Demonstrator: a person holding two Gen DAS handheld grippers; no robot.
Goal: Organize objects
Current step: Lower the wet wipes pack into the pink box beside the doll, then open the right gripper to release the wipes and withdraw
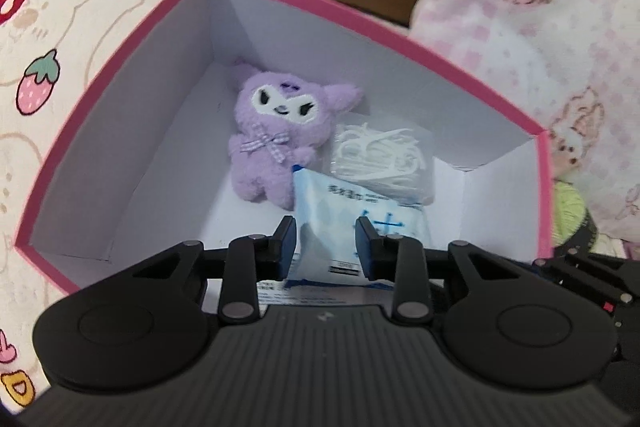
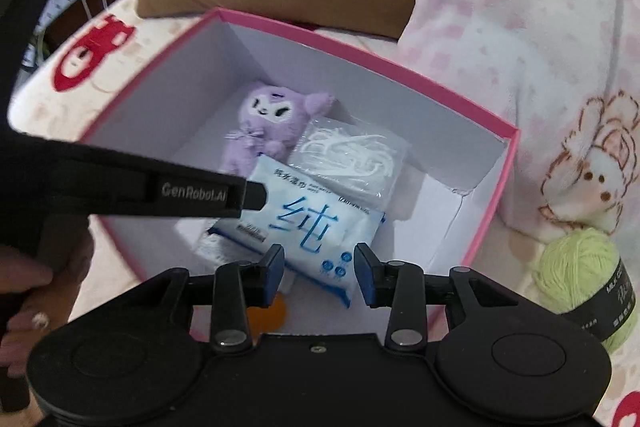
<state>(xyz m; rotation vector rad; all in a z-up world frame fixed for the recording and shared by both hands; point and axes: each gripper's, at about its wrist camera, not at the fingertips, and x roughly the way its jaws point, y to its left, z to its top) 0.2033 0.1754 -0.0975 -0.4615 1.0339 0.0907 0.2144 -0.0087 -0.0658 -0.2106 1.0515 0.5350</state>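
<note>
Pink box on the bed already has the purple plush, a bag of white floss picks and the blue wipes pack in it. Left gripper looks pinched on the pack's near end, still to be let go. Right gripper hangs part open, holding nothing. Green yarn ball sits just outside, so that's probably next.

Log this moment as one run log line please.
box: plush, floss picks bag, wipes pack inside | left gripper: around wipes pack | right gripper: open, empty | yarn: outside
</note>
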